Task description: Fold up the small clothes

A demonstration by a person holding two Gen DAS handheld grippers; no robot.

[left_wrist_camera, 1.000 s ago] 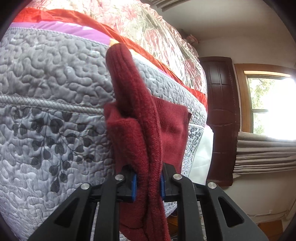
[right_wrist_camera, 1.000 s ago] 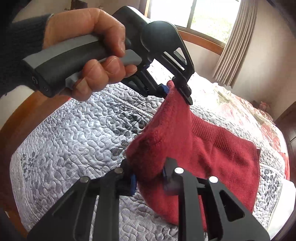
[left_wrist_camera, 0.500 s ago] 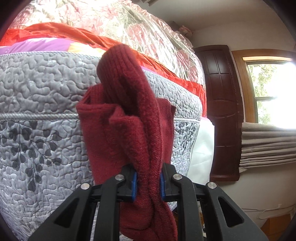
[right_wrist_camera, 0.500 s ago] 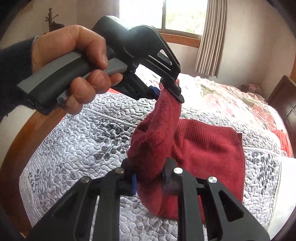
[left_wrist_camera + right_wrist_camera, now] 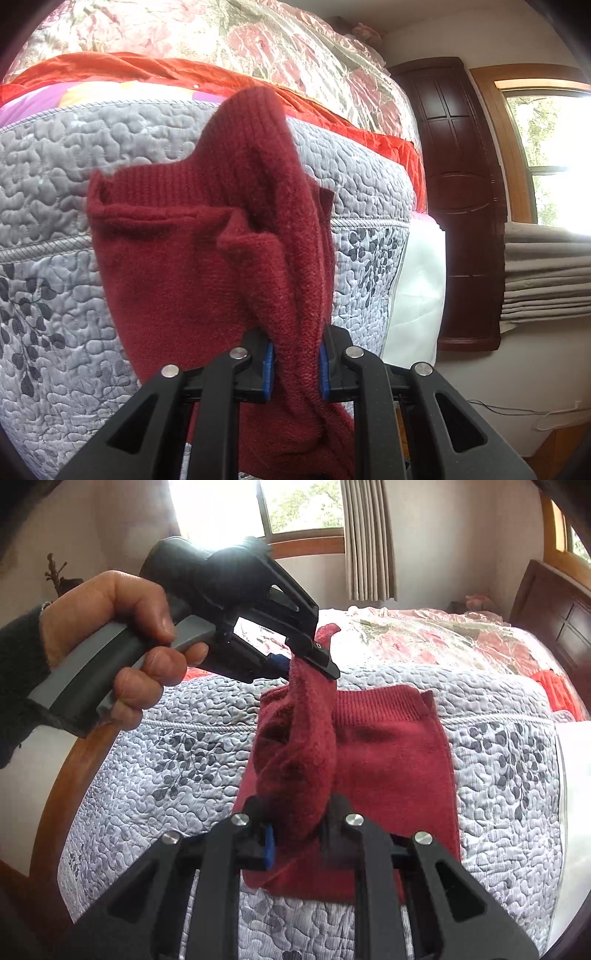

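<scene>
With both tools clamped on it, the red knit garment lies partly flat on the grey quilted bed cover, one edge lifted between them. The left gripper, worked by a hand, pinches the far end of that raised strip; the right gripper has its jaws closed on the near end. It looks a soft, light, floppy knit that sags wherever unsupported, so corners and the ribbed hem seem the sensible places to hold.
</scene>
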